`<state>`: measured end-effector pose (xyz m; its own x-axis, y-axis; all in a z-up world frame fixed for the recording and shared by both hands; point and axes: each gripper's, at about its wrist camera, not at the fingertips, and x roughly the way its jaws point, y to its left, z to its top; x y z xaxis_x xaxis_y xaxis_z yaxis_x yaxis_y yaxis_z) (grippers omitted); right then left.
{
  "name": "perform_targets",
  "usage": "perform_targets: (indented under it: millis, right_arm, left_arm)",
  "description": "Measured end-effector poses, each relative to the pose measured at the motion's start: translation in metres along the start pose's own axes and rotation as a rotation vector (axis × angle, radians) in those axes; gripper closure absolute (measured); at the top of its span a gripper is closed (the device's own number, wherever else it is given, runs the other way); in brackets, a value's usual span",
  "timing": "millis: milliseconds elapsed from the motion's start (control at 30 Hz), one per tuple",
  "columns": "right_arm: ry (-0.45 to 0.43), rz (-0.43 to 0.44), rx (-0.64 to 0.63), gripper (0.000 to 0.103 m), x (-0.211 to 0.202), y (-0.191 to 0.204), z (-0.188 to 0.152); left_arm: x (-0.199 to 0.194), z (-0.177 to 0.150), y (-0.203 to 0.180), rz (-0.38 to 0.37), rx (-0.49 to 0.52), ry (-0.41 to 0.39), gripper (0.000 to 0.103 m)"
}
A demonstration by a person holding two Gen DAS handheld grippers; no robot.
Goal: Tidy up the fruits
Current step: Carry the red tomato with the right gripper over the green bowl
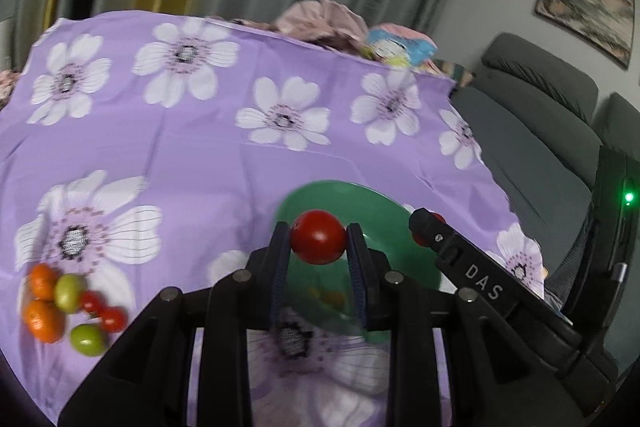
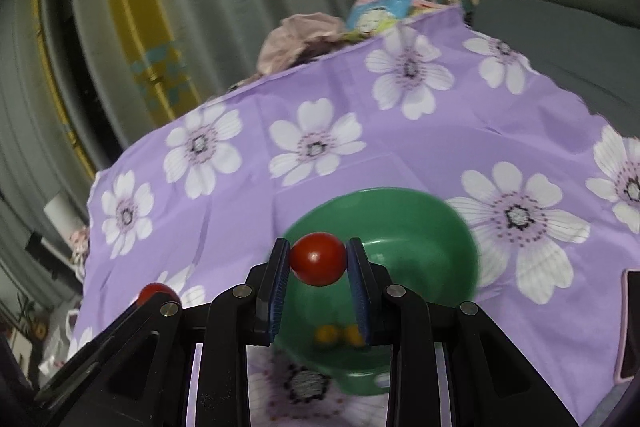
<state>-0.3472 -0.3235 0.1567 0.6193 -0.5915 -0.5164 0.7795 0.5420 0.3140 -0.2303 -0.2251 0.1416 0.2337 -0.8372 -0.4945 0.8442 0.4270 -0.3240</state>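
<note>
My left gripper (image 1: pixel 318 237) is shut on a red tomato (image 1: pixel 318 235) and holds it above the near rim of a green bowl (image 1: pixel 384 219). My right gripper (image 2: pixel 318 259) is shut on another red tomato (image 2: pixel 318 258) above the same green bowl (image 2: pixel 420 227), which holds small yellow-orange fruits (image 2: pixel 338 334). In the left wrist view the right gripper (image 1: pixel 424 229) reaches in from the right with its tomato partly hidden. In the right wrist view the left gripper's tomato (image 2: pixel 154 293) shows at lower left. Loose fruit lies at left: oranges (image 1: pixel 43 319), green fruits (image 1: pixel 86 339), small red tomatoes (image 1: pixel 102 311).
A purple cloth with white flowers (image 1: pixel 200 155) covers the table. A grey sofa (image 1: pixel 532 131) stands to the right. Crumpled pink cloth (image 1: pixel 320 23) and a colourful packet (image 1: pixel 400 47) lie past the far edge. A dark phone-like item (image 2: pixel 630 327) lies at the right edge.
</note>
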Motion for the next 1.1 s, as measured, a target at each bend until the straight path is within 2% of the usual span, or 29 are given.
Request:
perform_targets:
  millis: [300,400,467,667,1100]
  right_arm:
    - [0.037,-0.024,0.089,0.072,0.003,-0.042,0.005]
    - [0.078,-0.077,0.103,0.072,0.009,-0.049,0.004]
    - [0.086,-0.069,0.112,0.072,0.010,-0.054,0.004]
    - [0.117,-0.032,0.114,0.072,0.015,-0.055,0.003]
    - [0.215,-0.075,0.124,0.072,0.035,-0.058,-0.005]
  left_arm:
    - [0.040,-0.004,-0.033,-0.034,0.052,0.081,0.075]
    - [0.054,-0.006,-0.037,-0.016,0.070,0.112,0.075]
    - [0.061,-0.008,-0.039,-0.004,0.075,0.126,0.075]
    - [0.073,-0.014,-0.040,0.011,0.083,0.168,0.075]
    - [0.090,-0.022,-0.031,0.047,0.066,0.236,0.075]
